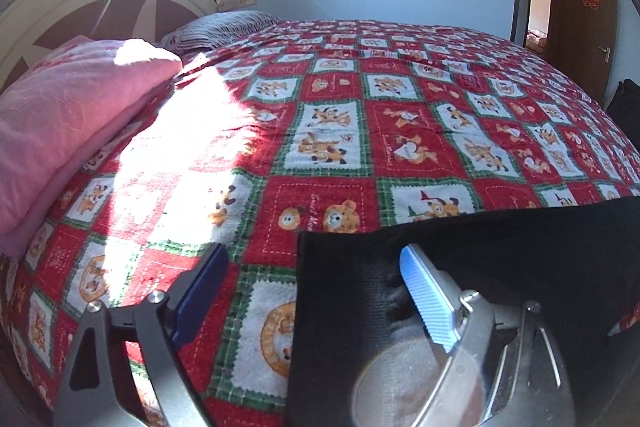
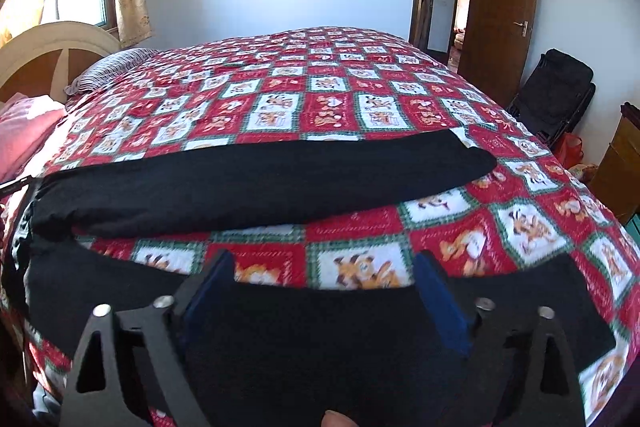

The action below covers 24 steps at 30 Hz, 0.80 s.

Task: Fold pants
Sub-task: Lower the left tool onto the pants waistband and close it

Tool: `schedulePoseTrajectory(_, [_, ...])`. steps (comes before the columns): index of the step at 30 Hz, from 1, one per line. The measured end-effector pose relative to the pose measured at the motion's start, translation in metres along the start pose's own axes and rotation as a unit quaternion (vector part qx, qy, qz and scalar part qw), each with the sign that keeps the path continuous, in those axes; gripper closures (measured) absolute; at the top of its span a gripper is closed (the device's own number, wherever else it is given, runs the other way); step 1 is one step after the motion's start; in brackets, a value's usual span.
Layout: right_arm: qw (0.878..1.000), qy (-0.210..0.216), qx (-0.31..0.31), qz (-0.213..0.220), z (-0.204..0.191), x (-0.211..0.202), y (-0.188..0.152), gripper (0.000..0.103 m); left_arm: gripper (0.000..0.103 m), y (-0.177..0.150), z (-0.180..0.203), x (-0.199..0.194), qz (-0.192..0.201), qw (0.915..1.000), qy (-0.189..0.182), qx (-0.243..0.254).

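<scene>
Black pants (image 2: 256, 179) lying on the bed's quilt (image 2: 360, 95), two legs apart, left gripper (image 1: 312, 291) jaws spread at one pants edge, right gripper (image 2: 326, 291) jaws spread over the near leg

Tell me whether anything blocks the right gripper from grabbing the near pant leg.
Nothing visible does. The right gripper is open right over the near leg of the black pants, its fingers straddling the cloth's far edge. Only bare bedspread separates this leg from the far one.
</scene>
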State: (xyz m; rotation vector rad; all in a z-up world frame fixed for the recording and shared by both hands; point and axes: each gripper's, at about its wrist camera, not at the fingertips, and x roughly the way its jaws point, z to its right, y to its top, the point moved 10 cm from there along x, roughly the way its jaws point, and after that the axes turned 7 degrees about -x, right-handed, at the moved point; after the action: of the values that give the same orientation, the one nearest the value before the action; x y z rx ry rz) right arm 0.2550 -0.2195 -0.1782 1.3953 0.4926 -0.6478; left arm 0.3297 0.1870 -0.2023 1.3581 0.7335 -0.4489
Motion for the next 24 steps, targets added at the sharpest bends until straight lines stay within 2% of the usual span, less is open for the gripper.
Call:
schedulePoseTrajectory(3, [1.0,-0.013,-0.003,-0.008,0.016,0.013,0.01,0.028,0.029,-0.002,0.001,0.014,-0.02,0.9997,-0.015,-0.004])
schedulePoseTrajectory(5, [1.0,-0.017,-0.001,-0.019,0.031,0.025,0.017,0.037,0.032,-0.003,0.001,0.024,-0.033,0.9992,-0.021,-0.007])
schedulePoseTrajectory(6, [0.999,-0.019,0.006,-0.025,0.04,0.031,0.02,0.038,0.036,-0.005,0.002,0.027,-0.039,0.9988,-0.026,-0.01])
schedulePoseTrajectory(7, [0.999,-0.02,0.015,-0.031,0.049,0.038,0.023,0.038,0.045,-0.007,0.002,0.03,-0.049,0.998,-0.038,-0.013])
schedulePoseTrajectory(9, [0.998,-0.022,0.038,-0.042,0.068,0.05,0.029,0.04,0.054,-0.009,0.007,0.034,-0.062,0.9956,-0.067,-0.022])
schedulePoseTrajectory(11, [0.996,-0.027,0.059,-0.055,0.09,0.064,0.034,0.044,0.054,-0.009,0.009,0.035,-0.067,0.9949,-0.071,-0.022])
schedulePoseTrajectory(14, [0.993,-0.054,0.084,-0.068,0.131,0.085,0.046,0.044,0.055,-0.009,0.011,0.034,-0.071,0.9945,-0.076,-0.014])
schedulePoseTrajectory(18, [0.987,-0.057,0.123,-0.087,0.172,0.111,0.057,0.044,0.063,-0.007,0.015,0.034,-0.074,0.9934,-0.087,0.001])
schedulePoseTrajectory(24, [0.983,-0.028,0.142,-0.117,0.198,0.157,0.07,0.044,0.063,-0.006,0.017,0.035,-0.065,0.9945,-0.081,0.012])
